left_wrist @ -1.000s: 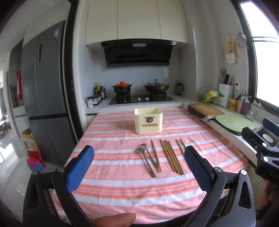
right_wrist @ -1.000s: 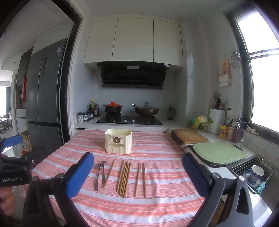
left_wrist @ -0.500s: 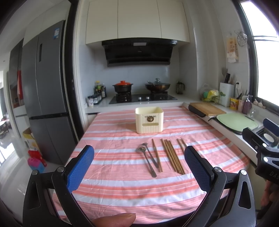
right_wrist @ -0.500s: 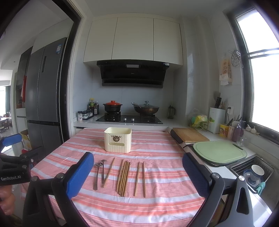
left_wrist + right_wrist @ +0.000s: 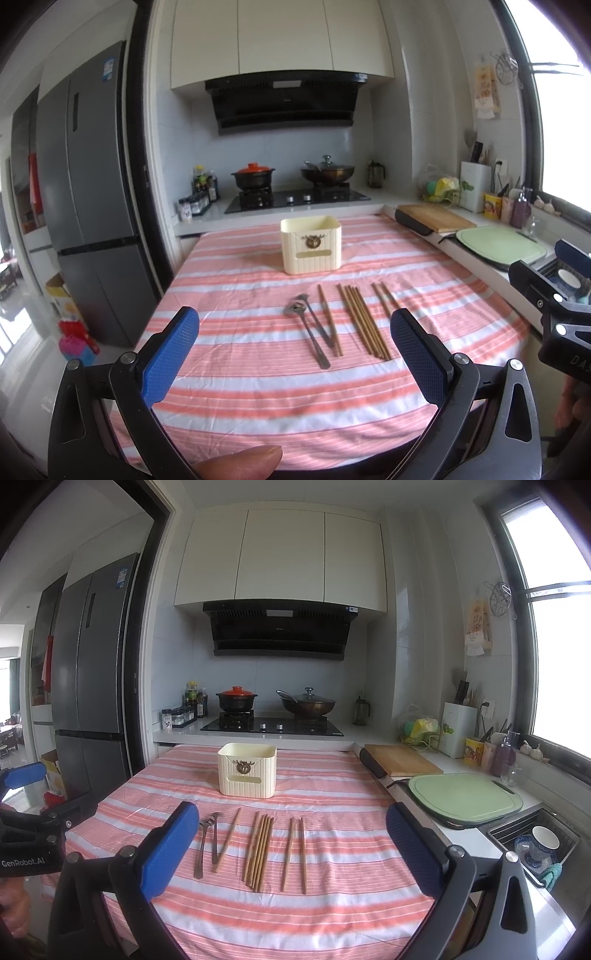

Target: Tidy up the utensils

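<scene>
Wooden chopsticks (image 5: 260,849) lie in loose rows on the pink-striped tablecloth (image 5: 332,790), one single, a bunch, then a pair. Just left of them rest a metal spoon (image 5: 200,849) and fork (image 5: 215,836). Behind stands a cream ribbed box (image 5: 247,770), open-topped. The left gripper (image 5: 295,358) and right gripper (image 5: 291,853) both hover with fingers spread wide, holding nothing.

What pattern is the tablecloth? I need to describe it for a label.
The tablecloth has salmon-pink and white horizontal stripes, clearest in the right wrist view.
</scene>
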A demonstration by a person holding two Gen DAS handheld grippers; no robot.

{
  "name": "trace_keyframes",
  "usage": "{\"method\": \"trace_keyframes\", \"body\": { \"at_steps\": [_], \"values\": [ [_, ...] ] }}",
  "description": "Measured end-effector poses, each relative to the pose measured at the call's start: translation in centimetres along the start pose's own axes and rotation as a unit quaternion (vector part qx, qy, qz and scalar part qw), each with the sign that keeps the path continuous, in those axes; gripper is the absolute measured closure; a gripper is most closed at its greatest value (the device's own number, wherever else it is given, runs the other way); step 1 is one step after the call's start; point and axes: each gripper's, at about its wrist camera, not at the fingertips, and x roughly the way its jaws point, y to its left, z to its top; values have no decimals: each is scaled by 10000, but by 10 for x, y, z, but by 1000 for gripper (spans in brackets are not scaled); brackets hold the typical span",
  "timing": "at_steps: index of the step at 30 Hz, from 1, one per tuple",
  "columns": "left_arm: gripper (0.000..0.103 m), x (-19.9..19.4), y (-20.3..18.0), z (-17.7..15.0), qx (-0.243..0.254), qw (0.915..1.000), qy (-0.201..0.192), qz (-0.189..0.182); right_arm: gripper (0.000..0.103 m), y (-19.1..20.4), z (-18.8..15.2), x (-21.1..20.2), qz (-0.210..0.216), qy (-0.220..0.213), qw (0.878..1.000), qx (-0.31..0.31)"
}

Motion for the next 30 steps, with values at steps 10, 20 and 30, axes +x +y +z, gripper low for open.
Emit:
{"method": "trace_keyframes", "body": {
  "at_steps": [10,20,30],
  "values": [
    [0,14,-8,-2,129,9995,209,-177,0,4,-3,13,8,206,9998,-12],
    [0,28,-6,-2,62,9992,376,-149,0,5,-5,24,9,375,9993,7],
    [0,41,3,-4,-187,9978,605,-172,0,4,-6,30,-5,463,9989,15]
  ]
}}
